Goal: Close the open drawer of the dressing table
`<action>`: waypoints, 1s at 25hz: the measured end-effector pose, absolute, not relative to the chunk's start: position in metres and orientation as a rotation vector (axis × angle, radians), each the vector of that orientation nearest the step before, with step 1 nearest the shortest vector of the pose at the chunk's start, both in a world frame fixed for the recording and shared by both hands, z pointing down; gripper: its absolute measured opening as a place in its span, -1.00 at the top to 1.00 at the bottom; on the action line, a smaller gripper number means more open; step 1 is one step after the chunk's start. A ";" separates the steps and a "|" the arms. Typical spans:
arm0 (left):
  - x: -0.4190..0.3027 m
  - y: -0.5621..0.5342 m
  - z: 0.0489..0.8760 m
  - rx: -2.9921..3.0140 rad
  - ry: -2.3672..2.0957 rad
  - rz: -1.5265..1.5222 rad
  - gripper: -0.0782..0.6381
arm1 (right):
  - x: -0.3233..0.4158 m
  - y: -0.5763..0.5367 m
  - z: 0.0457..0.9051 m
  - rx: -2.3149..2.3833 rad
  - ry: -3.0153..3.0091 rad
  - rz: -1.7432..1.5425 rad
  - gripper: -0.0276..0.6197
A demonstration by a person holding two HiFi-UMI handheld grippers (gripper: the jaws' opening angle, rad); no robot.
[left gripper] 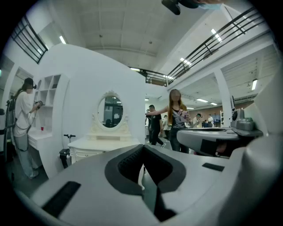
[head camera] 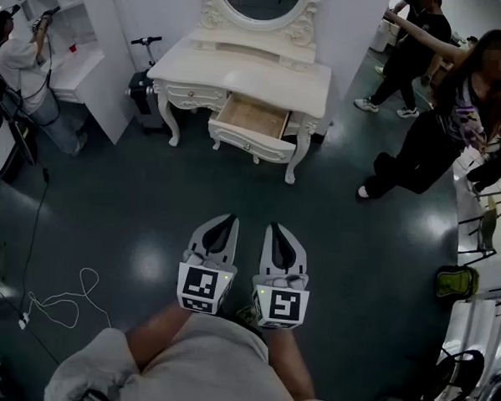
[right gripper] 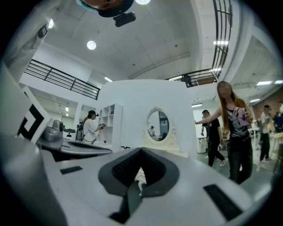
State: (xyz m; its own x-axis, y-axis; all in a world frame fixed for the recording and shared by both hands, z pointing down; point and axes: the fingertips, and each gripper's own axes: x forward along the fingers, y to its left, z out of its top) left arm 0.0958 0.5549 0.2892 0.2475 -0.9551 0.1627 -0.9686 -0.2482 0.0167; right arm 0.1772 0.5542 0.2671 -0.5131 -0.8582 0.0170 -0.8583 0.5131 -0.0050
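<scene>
Both closed (left claw (head camera: 228,219), right claw (head camera: 276,229)), floor (head camera: 234,186) stretch ahead, drawer (head camera: 253,127) jutting

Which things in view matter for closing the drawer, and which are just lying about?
Job:
dressing table
open drawer
left gripper, shut
right gripper, shut

Lying about:
scooter
shelves
</scene>
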 end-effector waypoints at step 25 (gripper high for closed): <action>-0.058 0.467 0.341 2.181 -1.925 0.206 0.76 | 0.029 0.432 0.305 1.287 -2.729 -0.033 0.87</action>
